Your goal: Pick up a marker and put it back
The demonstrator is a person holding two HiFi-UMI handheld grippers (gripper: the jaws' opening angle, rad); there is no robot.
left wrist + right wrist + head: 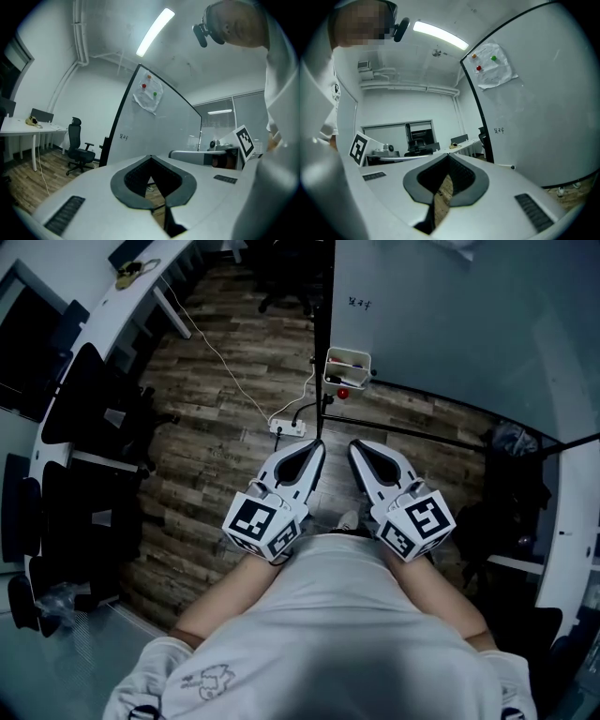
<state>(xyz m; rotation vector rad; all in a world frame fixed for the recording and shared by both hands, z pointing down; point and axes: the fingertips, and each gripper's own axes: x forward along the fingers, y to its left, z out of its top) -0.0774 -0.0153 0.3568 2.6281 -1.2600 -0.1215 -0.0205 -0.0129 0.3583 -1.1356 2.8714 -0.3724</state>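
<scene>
A small white basket (pixel 348 363) hangs at the foot of the whiteboard (pixel 450 315); dark markers lie in it and a red round piece (pixel 343 393) sits just below. I hold both grippers close to my waist, well short of the basket. My left gripper (pixel 319 443) and right gripper (pixel 354 445) point toward the board, side by side. Each is shut, tips touching, with nothing between them. In the left gripper view the left gripper (pixel 151 157) faces the whiteboard (pixel 159 126). In the right gripper view the right gripper (pixel 449 155) has the whiteboard (pixel 534 117) to its right.
A white power strip (pixel 288 427) with a cable lies on the wood floor ahead of the grippers. Black office chairs (pixel 89 418) and a white desk (pixel 141 282) stand at the left. A dark bag (pixel 514 479) sits at the right. A paper sheet (pixel 149 93) is pinned to the board.
</scene>
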